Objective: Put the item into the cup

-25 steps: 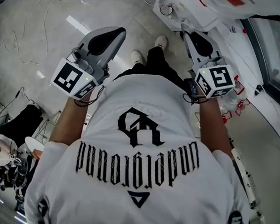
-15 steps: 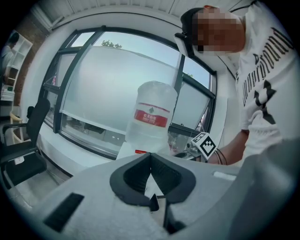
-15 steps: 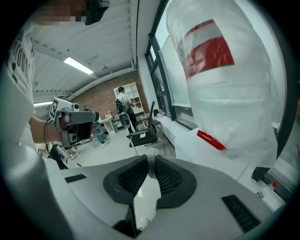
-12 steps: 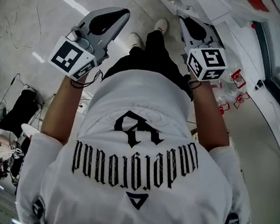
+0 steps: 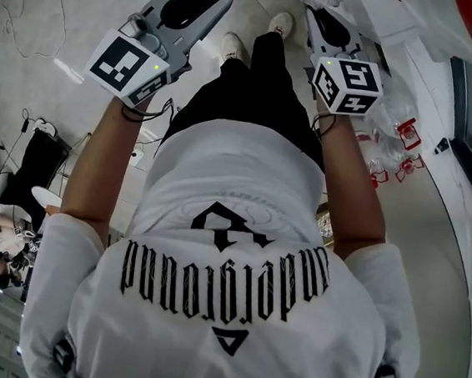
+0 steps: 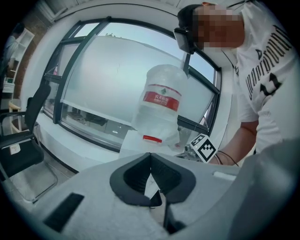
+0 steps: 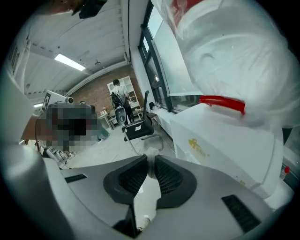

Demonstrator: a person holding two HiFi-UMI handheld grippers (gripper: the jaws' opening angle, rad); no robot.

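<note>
Both jaw pairs closed and empty, left gripper (image 6: 150, 155) and right gripper (image 7: 151, 163); cup and item unseen, bearing unknown.

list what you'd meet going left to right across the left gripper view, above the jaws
black chair → upturned water jug → marker cube → person's white shirt

The right gripper (image 7: 150, 165) has its jaws nearly together, left of a white box (image 7: 225, 150). A plastic-wrapped water bottle (image 7: 225, 61) stands on that box.
</note>
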